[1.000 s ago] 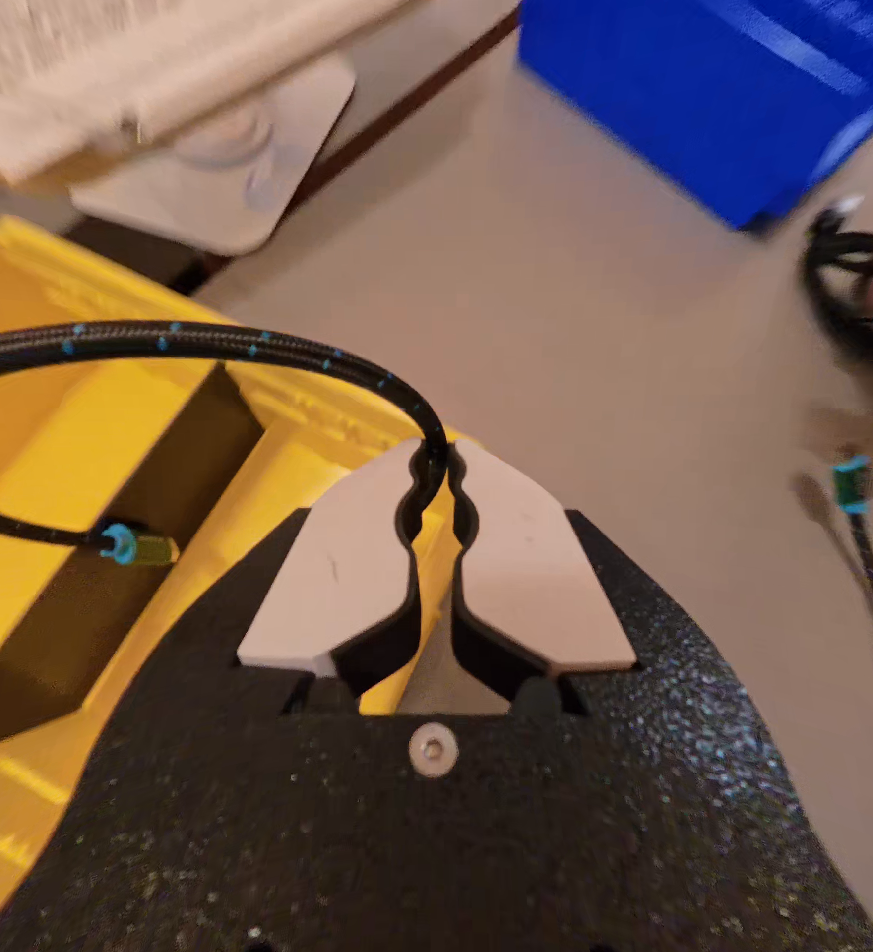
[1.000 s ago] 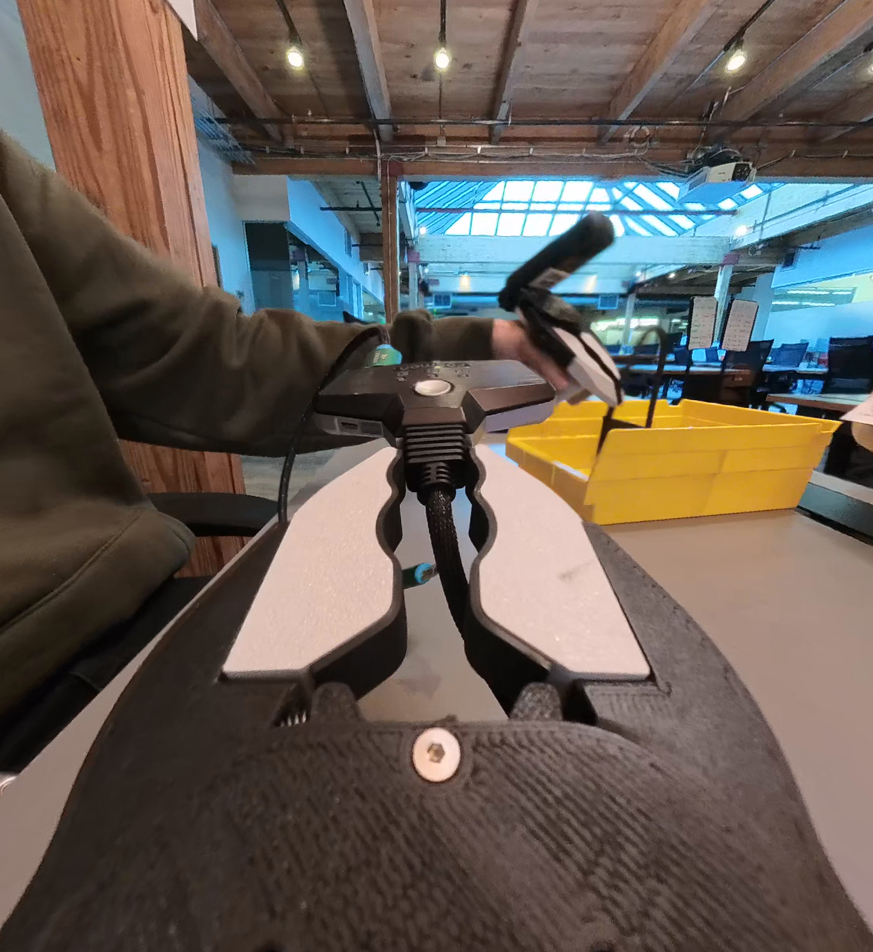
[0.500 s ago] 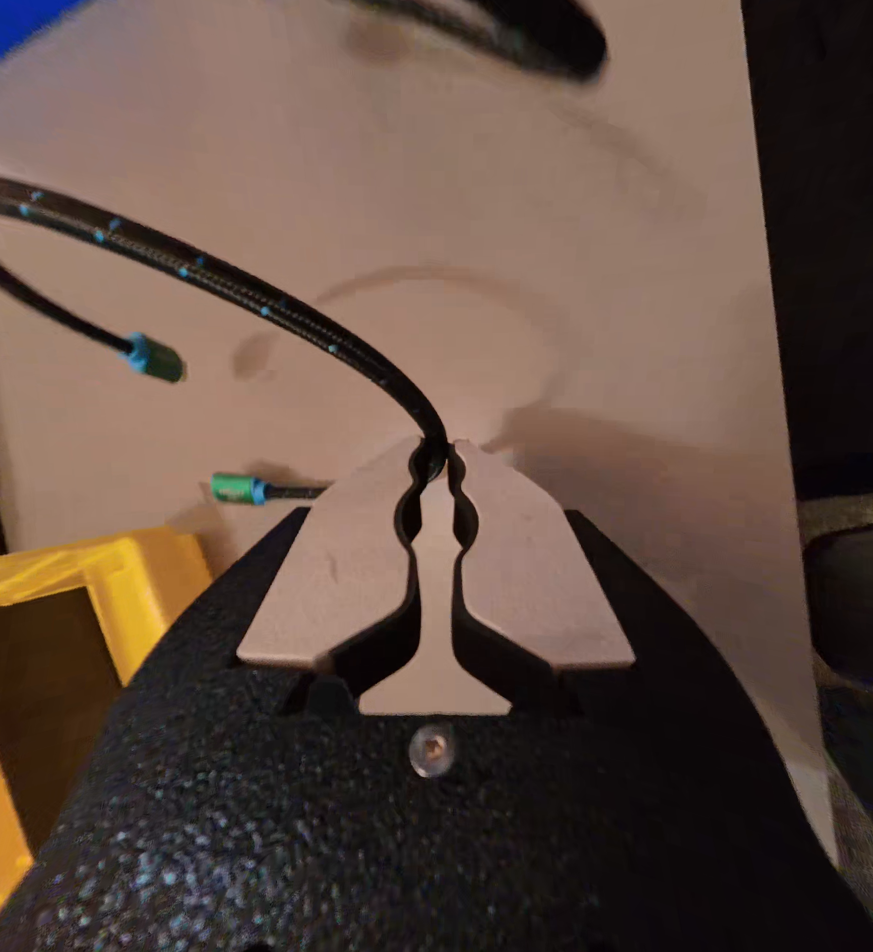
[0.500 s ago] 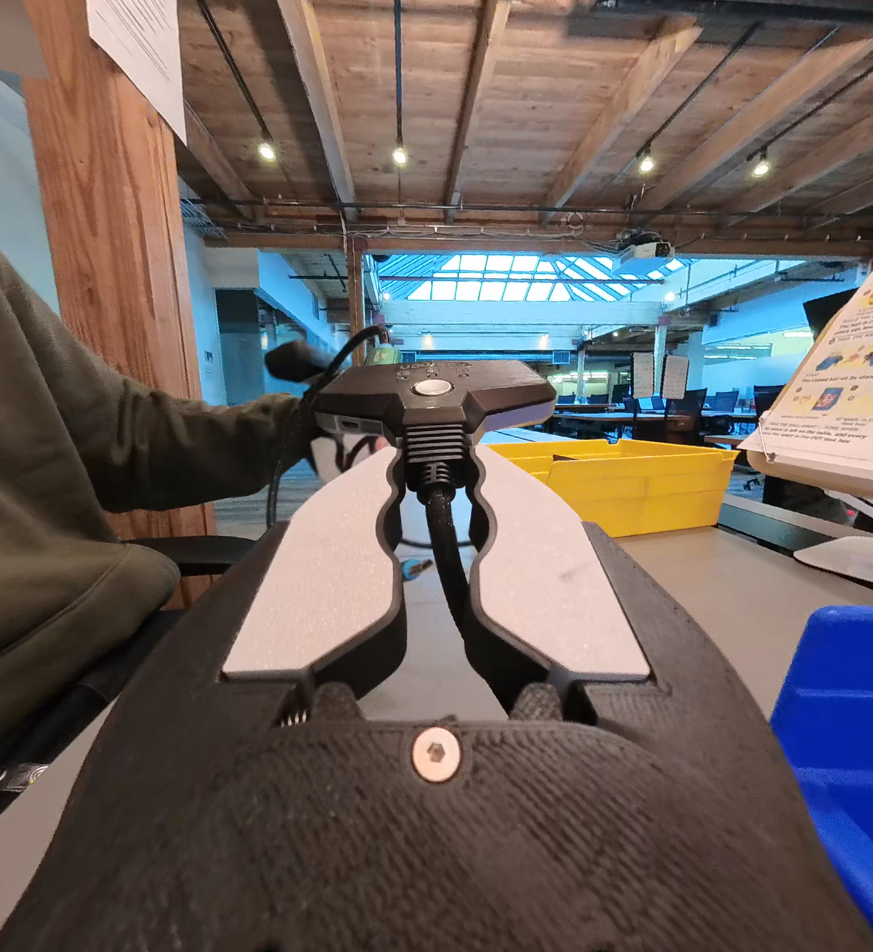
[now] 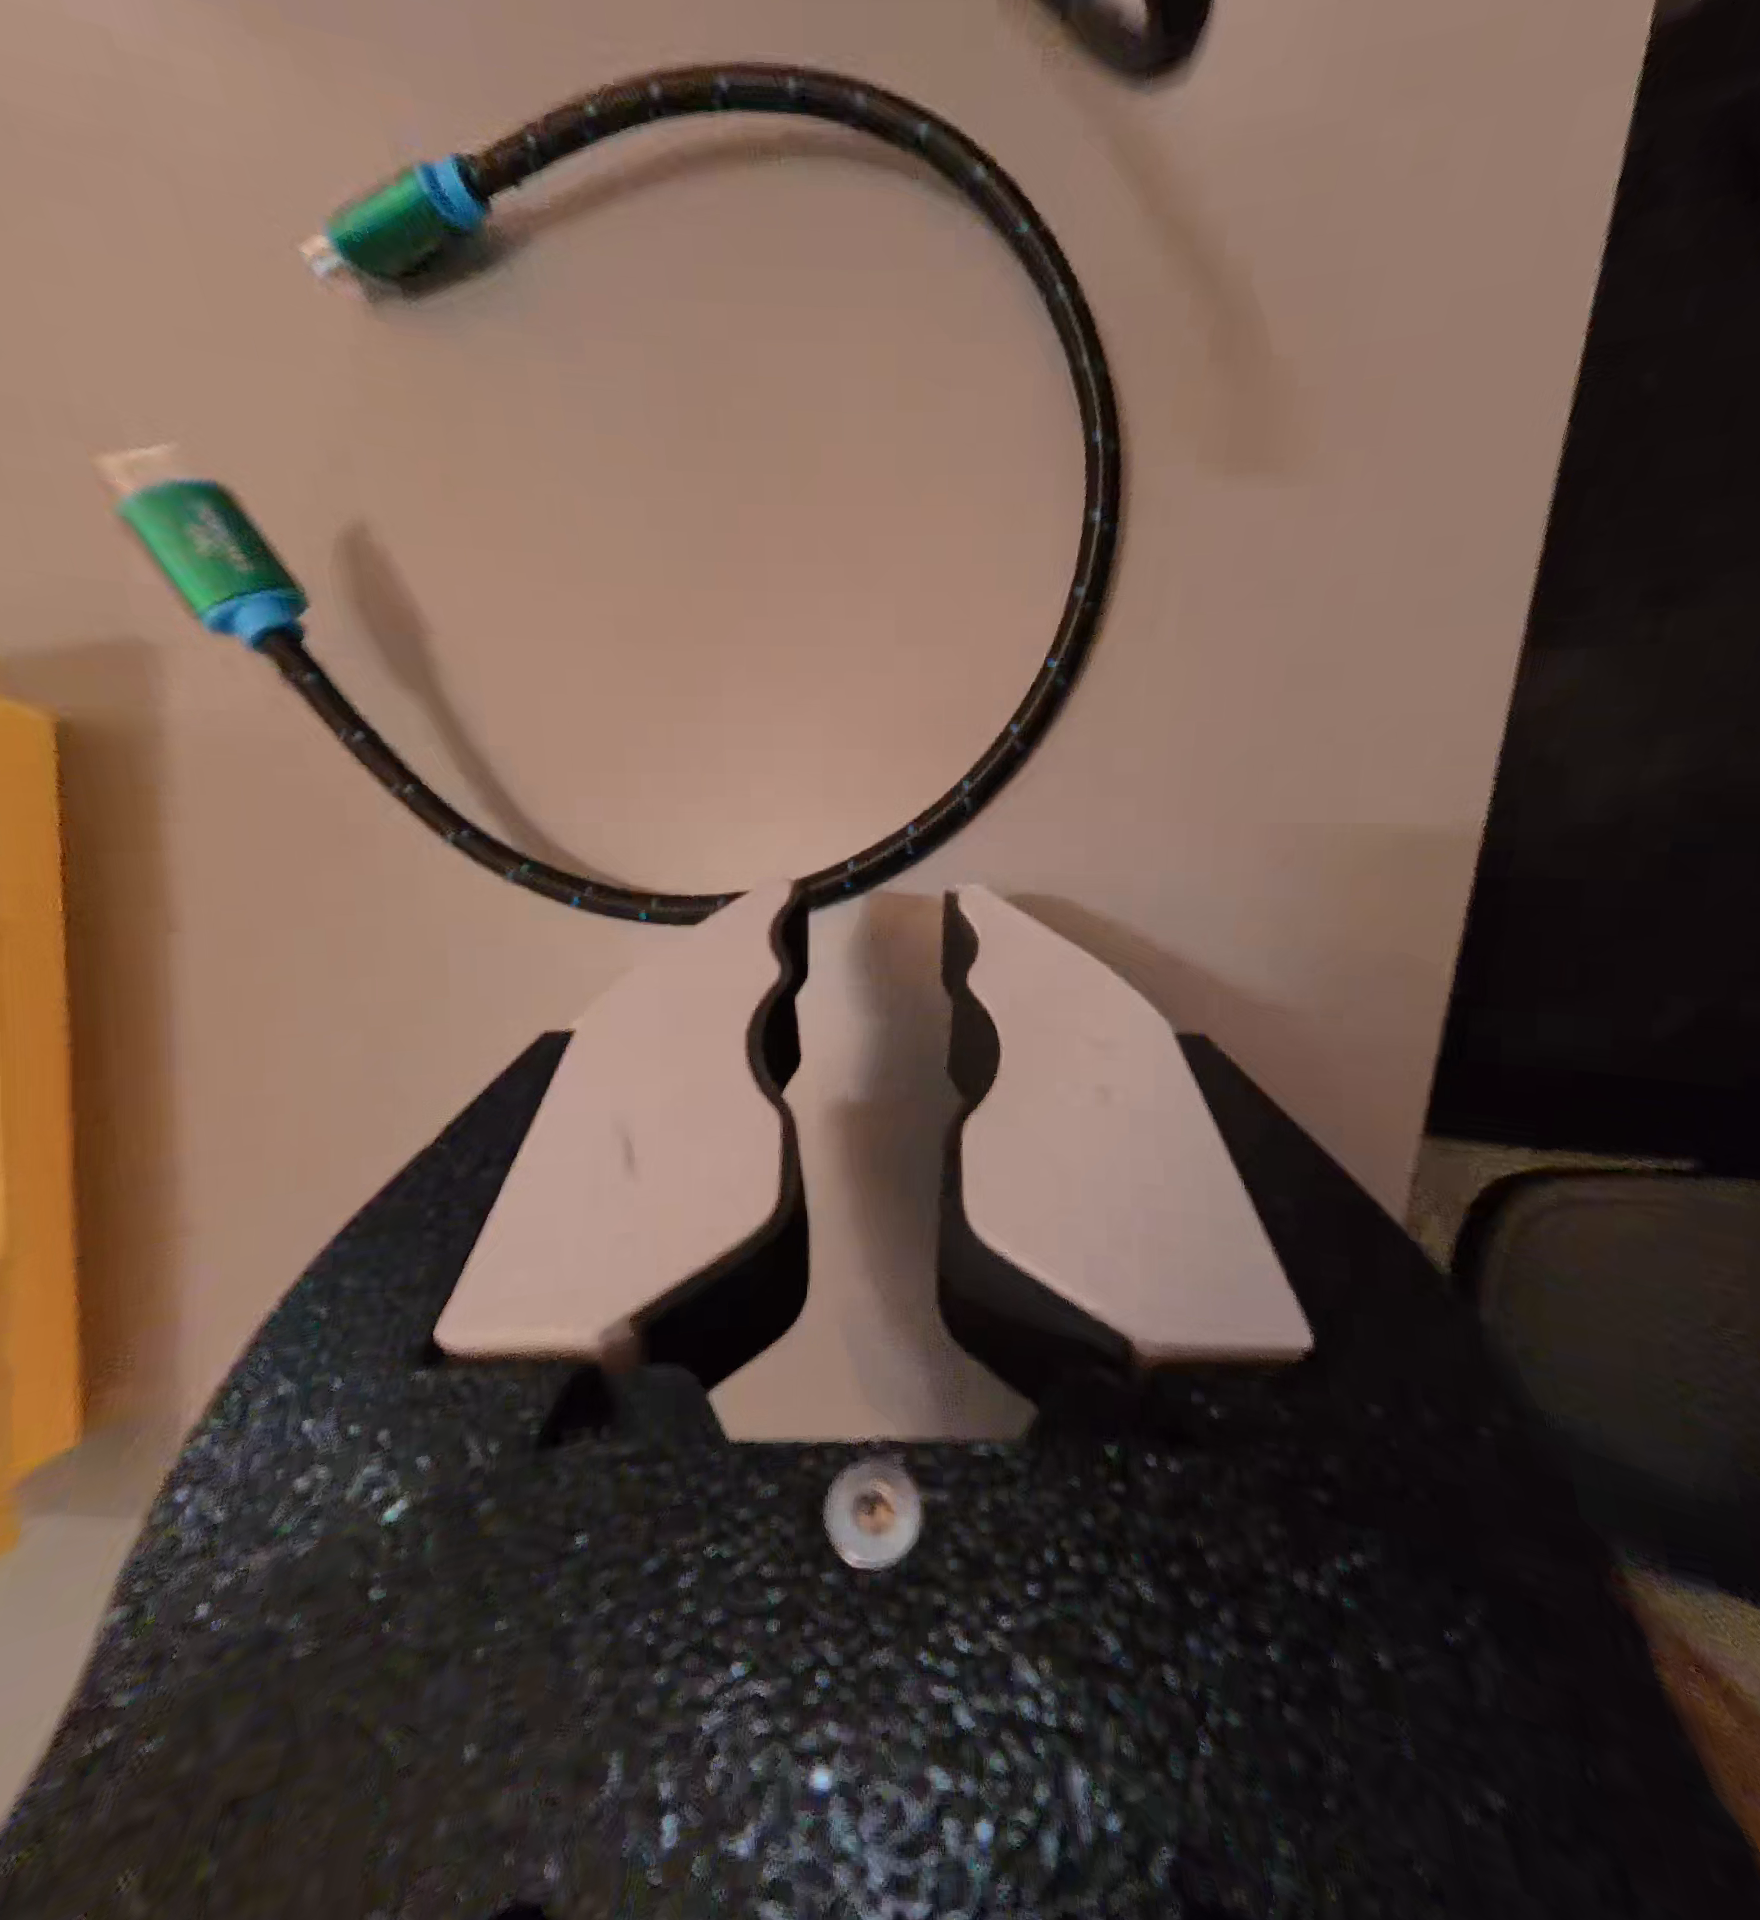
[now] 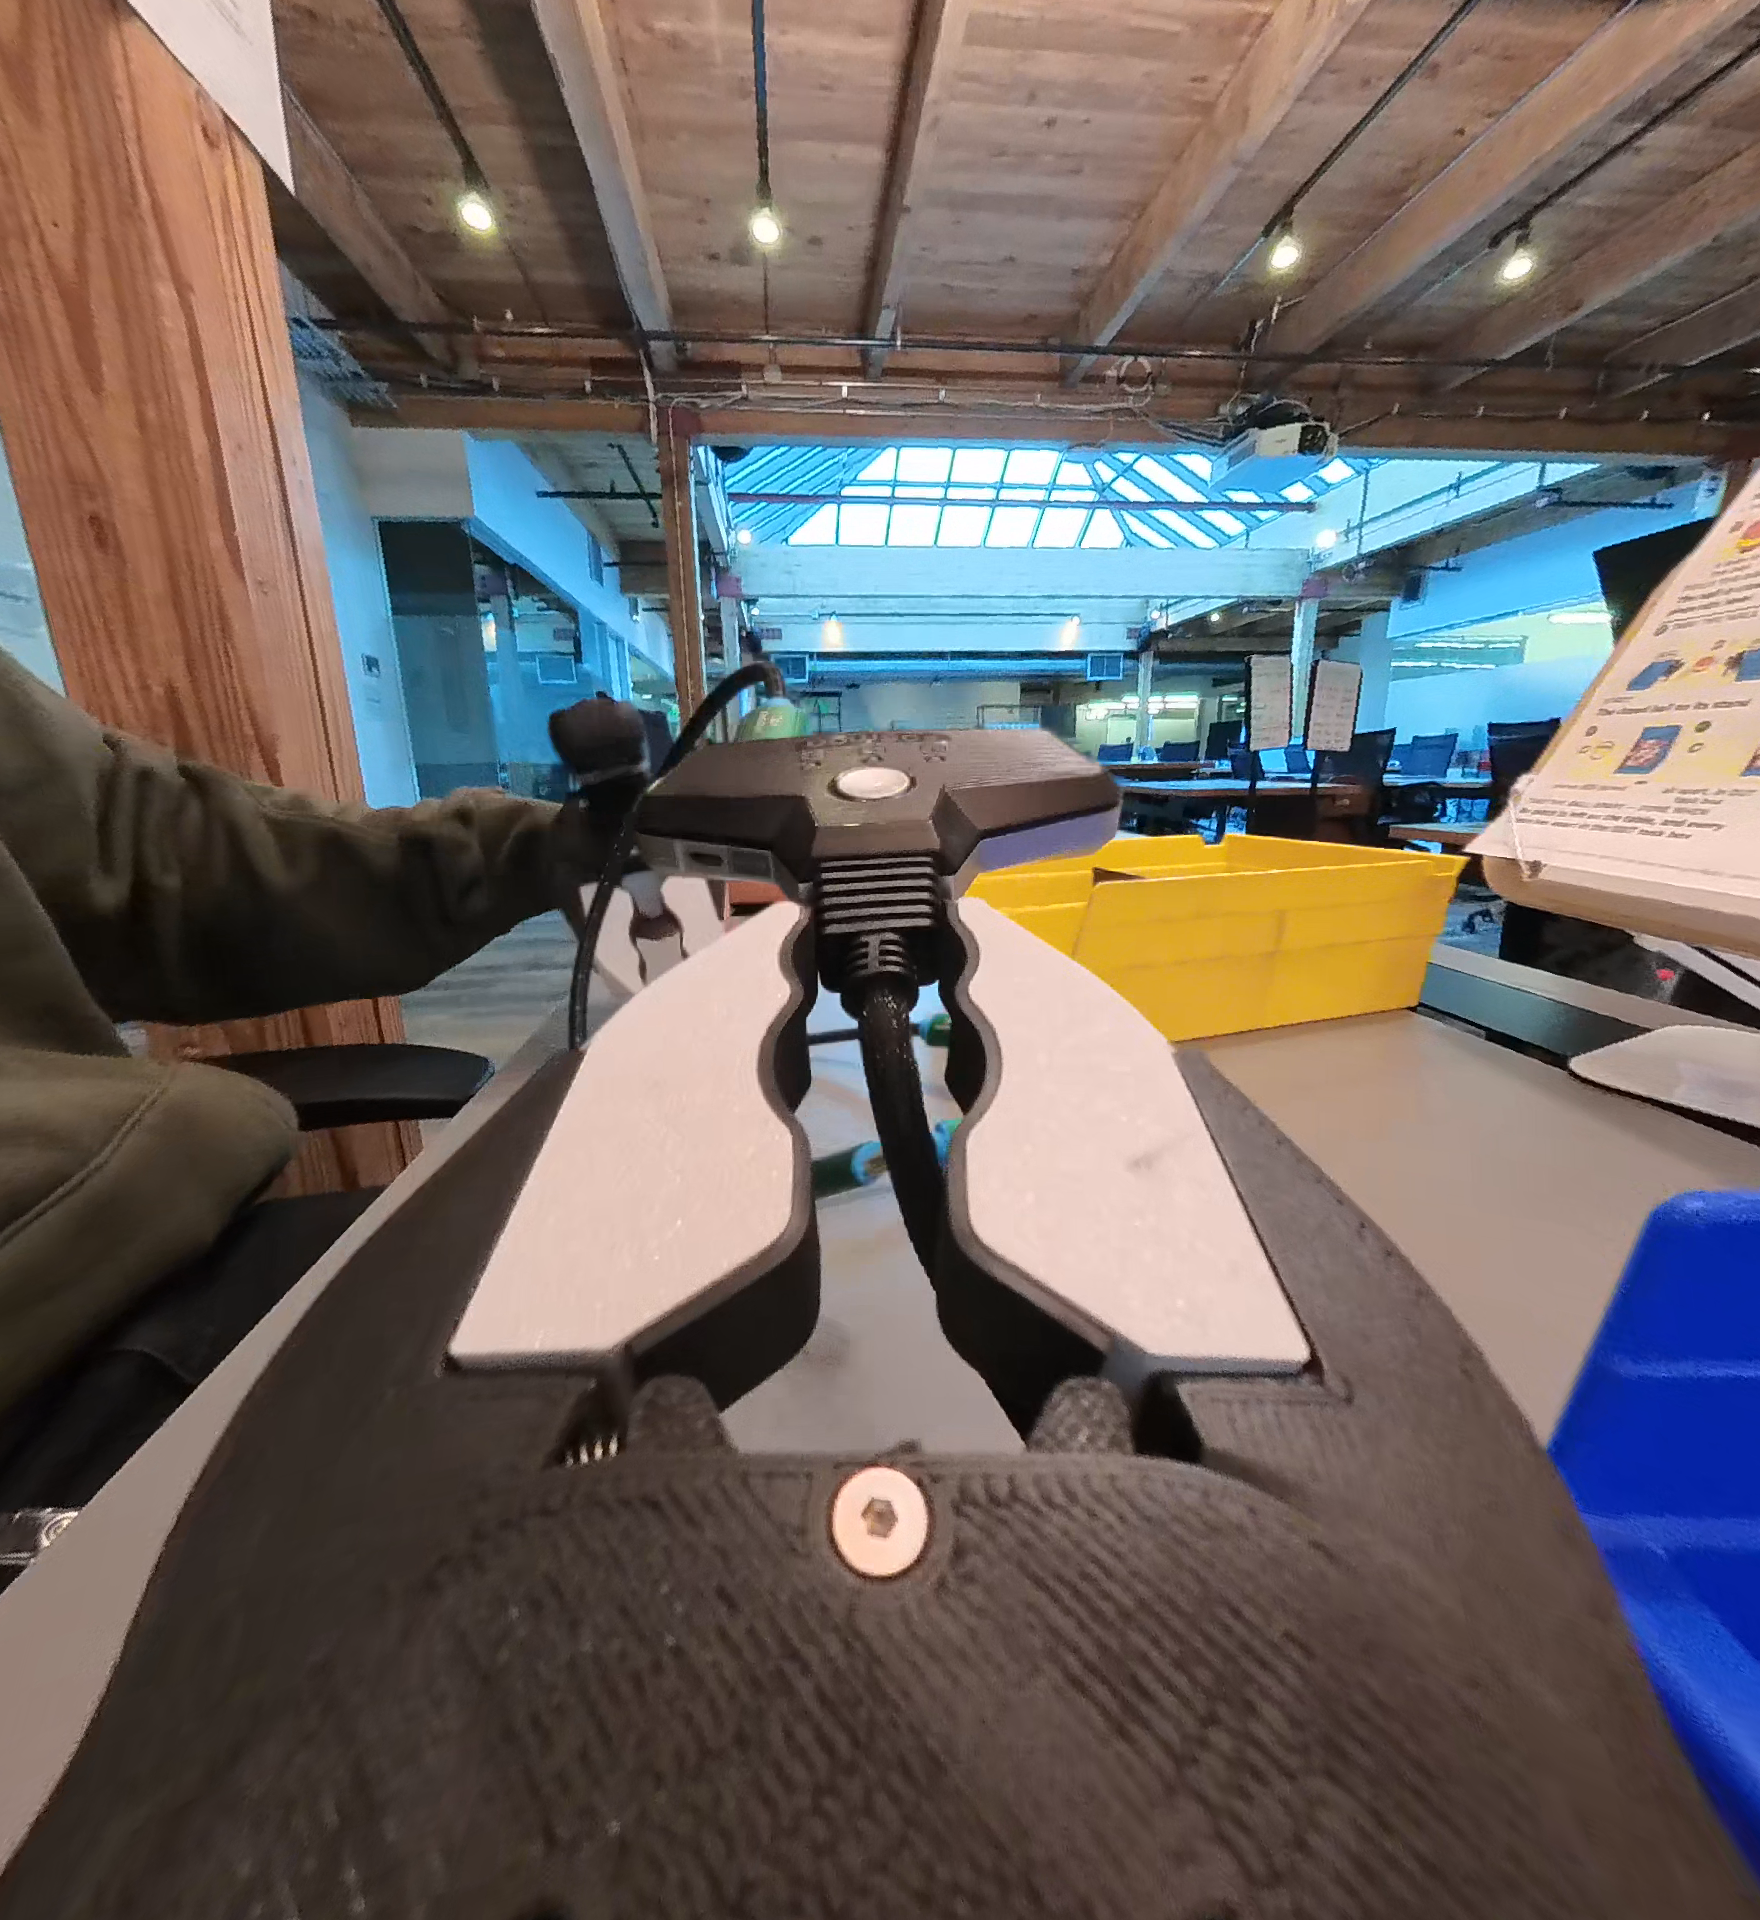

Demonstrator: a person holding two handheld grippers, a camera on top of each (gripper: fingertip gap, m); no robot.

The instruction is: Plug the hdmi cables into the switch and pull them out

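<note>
Left tool open, empty; one braided cable, two green plugs. Right tool clamps one switch.

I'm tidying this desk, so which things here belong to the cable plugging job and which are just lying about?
Job things:
- HDMI switch, held by the right hand-held gripper
- braided HDMI cable, just beyond the open left hand-held gripper

Lying about:
- yellow bin
- blue bin
- instruction sheet on stand
</note>
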